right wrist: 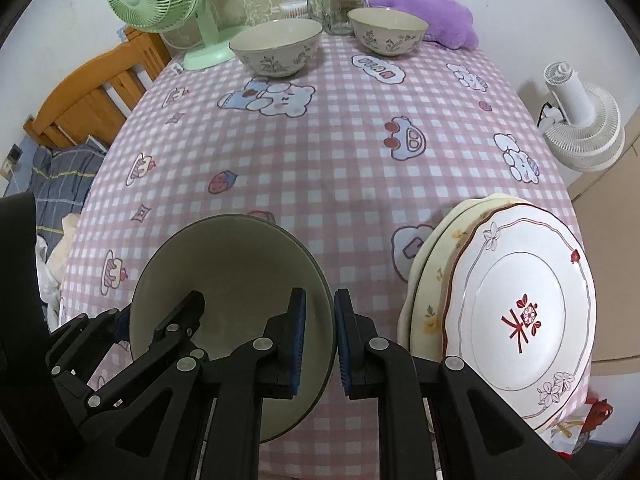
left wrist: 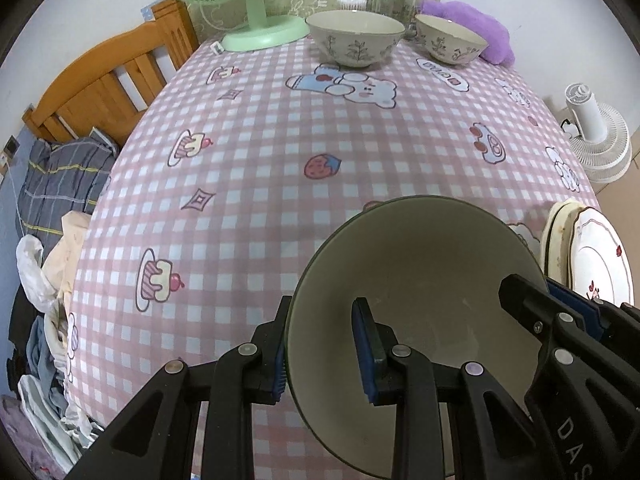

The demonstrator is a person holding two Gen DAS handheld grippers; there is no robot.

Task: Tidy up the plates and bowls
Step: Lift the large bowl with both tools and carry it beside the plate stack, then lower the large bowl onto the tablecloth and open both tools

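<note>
Glazed ceramic is what the large bowl (left wrist: 416, 280) appears to be made of, so it is judged stiff, fairly heavy, slick on its glaze and liable to chip or crack if knocked against the other crockery. It is held tilted just above the near part of the worktop (left wrist: 280, 168), gripped at two opposite stretches of its rim: the left tool (left wrist: 324, 348) is pinched on the rim with one pad inside the wall and one outside, and the right tool (right wrist: 320, 340) is clamped the same way on the far side. The rim is judged the only sensible place to take hold, since the round wall offers no flat face; a hold from both sides keeps the weight from twisting out of the pads. Two smaller patterned bowls (right wrist: 276, 50) stand apart at the far end, and a stack of plates (right wrist: 516, 304) lies at the near right edge, just beside the held bowl. The worktop is covered with a soft pink checked cloth, which is judged to cushion a landing but may ruck. A green fan (right wrist: 160, 4), a glass jar (right wrist: 342, 2) and a purple cushion (right wrist: 432, 16) are set along the far edge, a wooden bed frame (left wrist: 108, 76) is seen to the left, and a white fan (right wrist: 576, 120) stands on the floor to the right.
</note>
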